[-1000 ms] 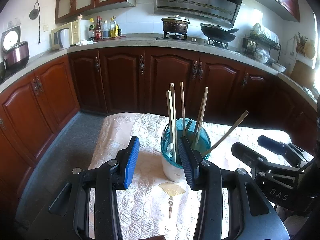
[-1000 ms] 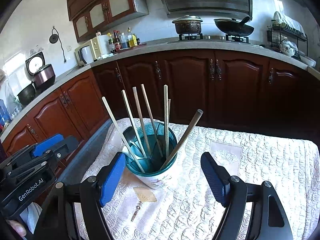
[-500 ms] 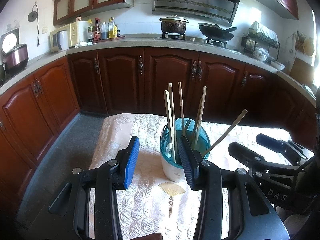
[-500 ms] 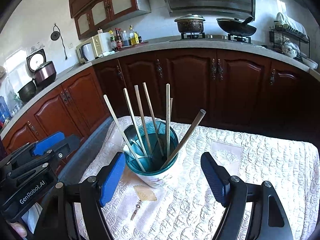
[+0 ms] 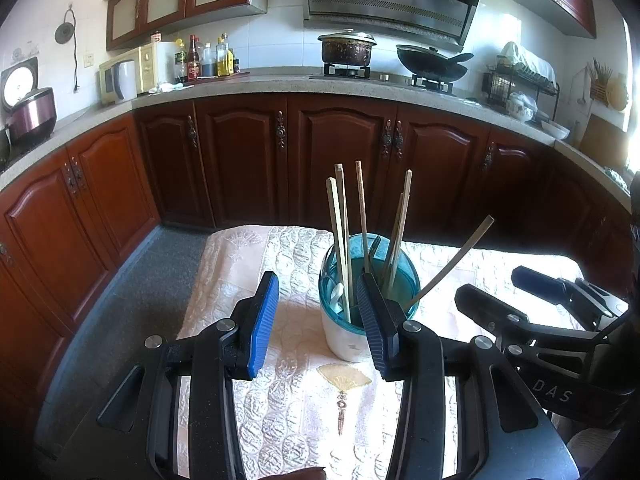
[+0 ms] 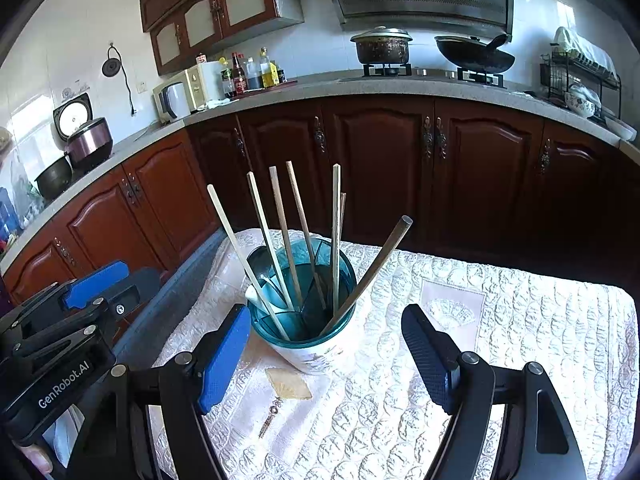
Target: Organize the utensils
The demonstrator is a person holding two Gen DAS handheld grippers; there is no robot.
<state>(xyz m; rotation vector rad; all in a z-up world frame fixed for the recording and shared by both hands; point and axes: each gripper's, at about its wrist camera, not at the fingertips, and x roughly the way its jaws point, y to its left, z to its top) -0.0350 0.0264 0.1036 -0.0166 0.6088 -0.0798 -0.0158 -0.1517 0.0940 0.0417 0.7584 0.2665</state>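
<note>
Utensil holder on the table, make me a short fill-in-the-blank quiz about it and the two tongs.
1. The chopsticks stand in a holder whose rim is ____ in color.
2. The left tongs and the right tongs both have their jaws ____.
3. The holder rests on a white quilted ____.
4. The pad on the left finger of the right tongs is ____.

Missing words: teal; open; cloth; blue
</note>
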